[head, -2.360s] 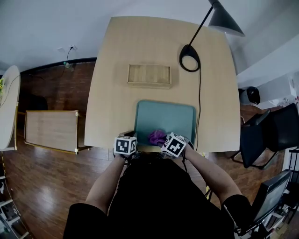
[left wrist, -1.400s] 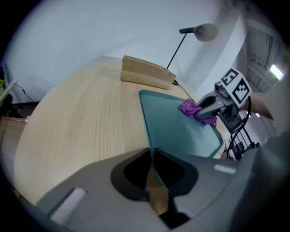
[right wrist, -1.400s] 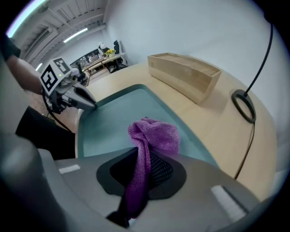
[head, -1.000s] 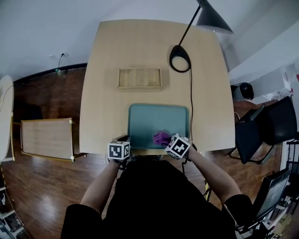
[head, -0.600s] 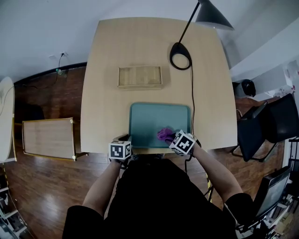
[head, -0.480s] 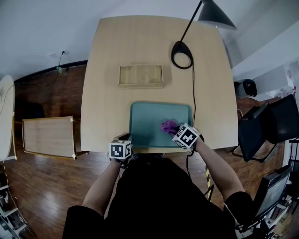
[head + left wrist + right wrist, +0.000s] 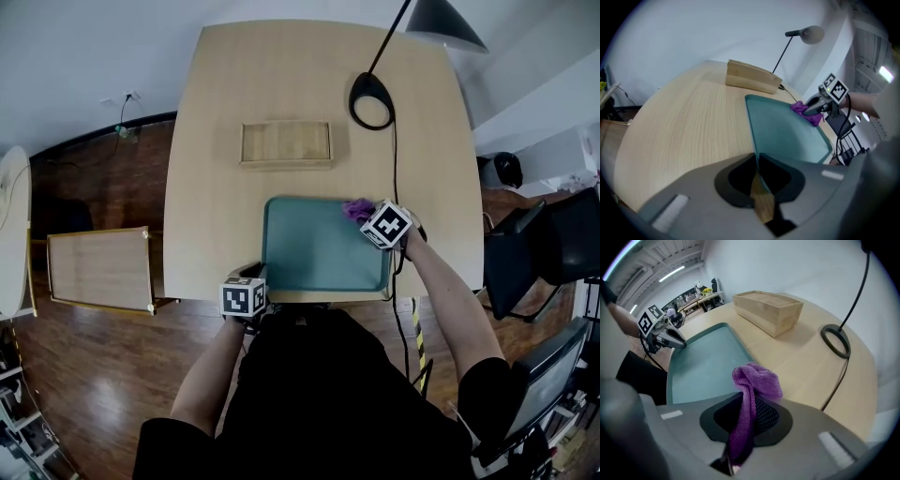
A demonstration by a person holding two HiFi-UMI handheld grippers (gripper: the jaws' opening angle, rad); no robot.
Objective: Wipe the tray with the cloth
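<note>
The left tool (image 7: 757,174) is clenched on the tray (image 7: 787,136): its jaws are pressed together over the thin rim at the tray's corner nearest it. From that grip the teal tray runs away ahead and to the tool's right, flat on the table (image 7: 216,187). The right tool (image 7: 743,423) is grasping the cloth (image 7: 757,380). The purple fabric is pinched between its jaws and bunches into a knot just past their tips, at the tray's corner diagonally opposite the left tool. Whether the knot presses on the rim is hard to tell. The tray's bare surface spreads to the left of the right tool. A wooden box (image 7: 768,308) stands farther ahead of it, apart from the tray, and a lamp base (image 7: 836,341) lies ahead to its right.
</note>
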